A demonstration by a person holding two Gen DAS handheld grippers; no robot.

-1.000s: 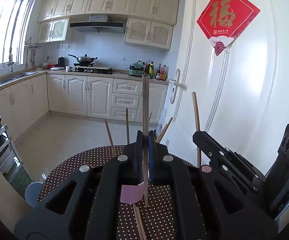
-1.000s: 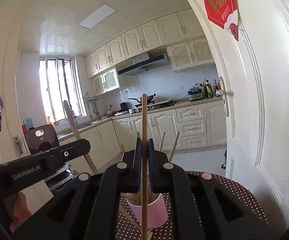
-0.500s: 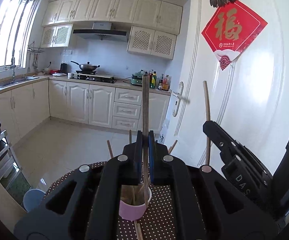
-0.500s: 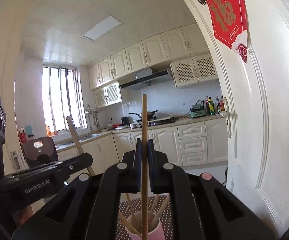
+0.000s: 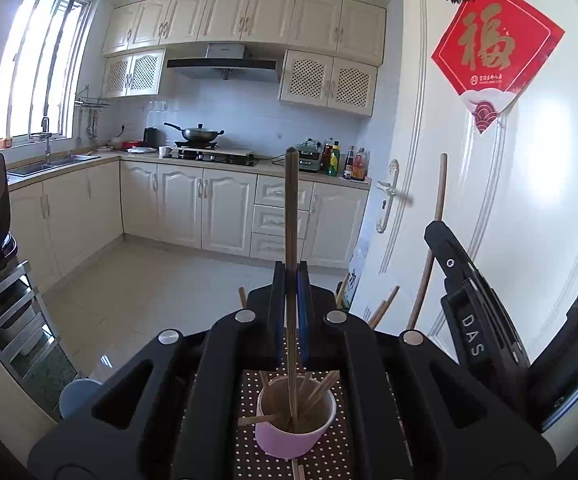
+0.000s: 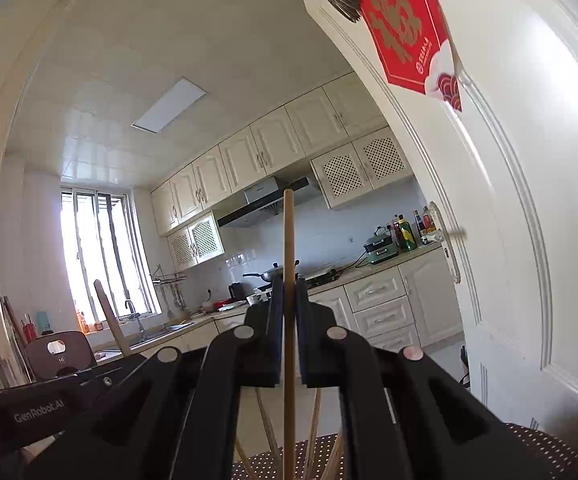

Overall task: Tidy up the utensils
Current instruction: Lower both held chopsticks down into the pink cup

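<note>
Chopstick [image 5: 291, 216] — upright between fingers [image 5: 276, 312]

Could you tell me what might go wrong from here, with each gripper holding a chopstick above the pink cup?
1. The pink cup already holds several splayed chopsticks; the dark chopstick in the left gripper could snag on them and tip the cup.
2. The right gripper grips its light chopstick close beside the left one, so the two may collide.
3. The cup stands on the dotted tablecloth, where a knock might slide it.
</note>
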